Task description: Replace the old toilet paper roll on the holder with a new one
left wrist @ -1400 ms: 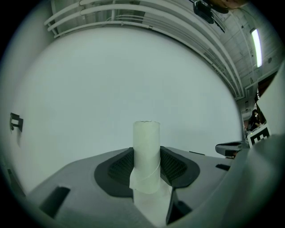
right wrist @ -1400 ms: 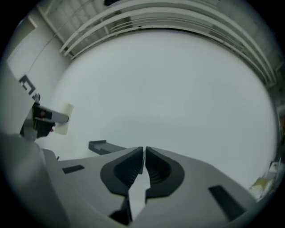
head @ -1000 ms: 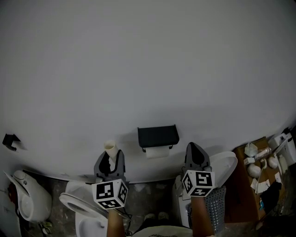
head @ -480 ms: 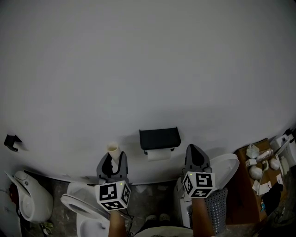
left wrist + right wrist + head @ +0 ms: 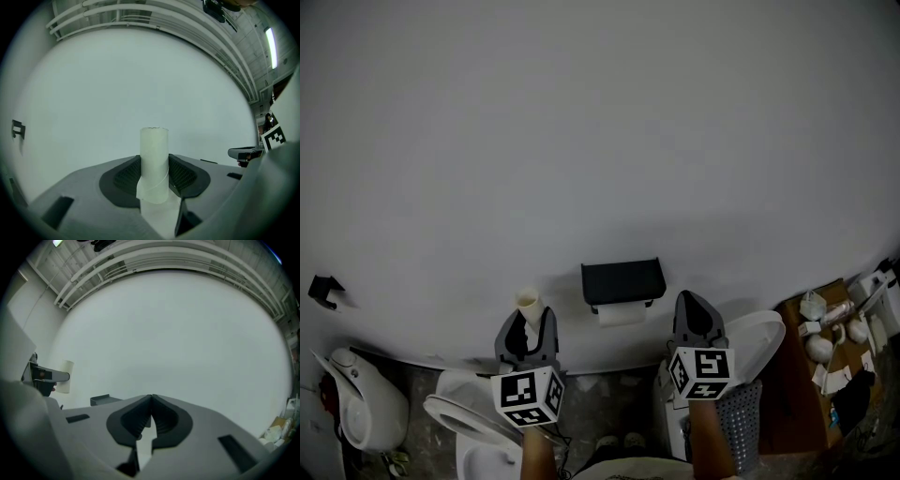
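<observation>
I read a white toilet (image 5: 457, 424) down-left of the holder (image 5: 622, 279), seat up, bowl contents not visible. A second white toilet (image 5: 756, 336) sits down-right of the holder, lid raised. A grey mesh basket (image 5: 741, 414) is just below that one; I can't tell what is inside.

The holder is a black box fixed to the wall, and a white roll (image 5: 622, 314) hangs right under its cover with a short sheet showing.

The left tongs (image 5: 526, 323) are left of the holder and level with it, with the jaws fairly wide and clamped on an upright cardboard tube (image 5: 154, 150). The tube is bare apart from a scrap of paper stuck low on it. The right tongs (image 5: 694, 306) are right of the holder, jaws pressed together with nothing between them.

A plain pale wall (image 5: 600, 141) fills most of the head view above the holder. Dark stone floor (image 5: 591, 401) lies below it. A brown board (image 5: 795, 375) far right of the holder carries small white bits. A small black hook (image 5: 323, 288) is on the wall far left of the holder.
</observation>
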`<action>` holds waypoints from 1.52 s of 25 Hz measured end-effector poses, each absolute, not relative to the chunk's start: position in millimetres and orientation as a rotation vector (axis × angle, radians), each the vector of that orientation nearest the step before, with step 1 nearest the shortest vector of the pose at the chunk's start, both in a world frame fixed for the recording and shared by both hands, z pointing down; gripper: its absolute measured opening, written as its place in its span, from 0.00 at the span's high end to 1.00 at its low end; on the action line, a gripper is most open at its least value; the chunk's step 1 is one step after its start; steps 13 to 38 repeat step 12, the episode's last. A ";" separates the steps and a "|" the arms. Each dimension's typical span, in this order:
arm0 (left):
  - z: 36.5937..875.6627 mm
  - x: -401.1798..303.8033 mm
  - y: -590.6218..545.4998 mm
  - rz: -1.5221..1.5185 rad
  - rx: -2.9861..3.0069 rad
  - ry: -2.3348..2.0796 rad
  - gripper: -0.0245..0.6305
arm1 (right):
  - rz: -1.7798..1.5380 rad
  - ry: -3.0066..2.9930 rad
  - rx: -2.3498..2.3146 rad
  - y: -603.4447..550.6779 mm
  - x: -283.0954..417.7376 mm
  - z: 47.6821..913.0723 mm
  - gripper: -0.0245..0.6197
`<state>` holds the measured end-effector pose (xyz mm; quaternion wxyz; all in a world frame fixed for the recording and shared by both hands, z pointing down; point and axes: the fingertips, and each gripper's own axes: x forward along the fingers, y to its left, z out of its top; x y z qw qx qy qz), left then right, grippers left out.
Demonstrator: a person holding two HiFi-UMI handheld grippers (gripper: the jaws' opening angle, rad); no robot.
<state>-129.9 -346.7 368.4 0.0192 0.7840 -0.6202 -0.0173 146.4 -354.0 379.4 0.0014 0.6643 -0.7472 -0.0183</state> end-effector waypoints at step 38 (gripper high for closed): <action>366.4 -123.2 -347.9 -0.037 2.455 -1.914 0.68 | -0.067 -2.348 2.075 -354.6 147.2 377.9 0.98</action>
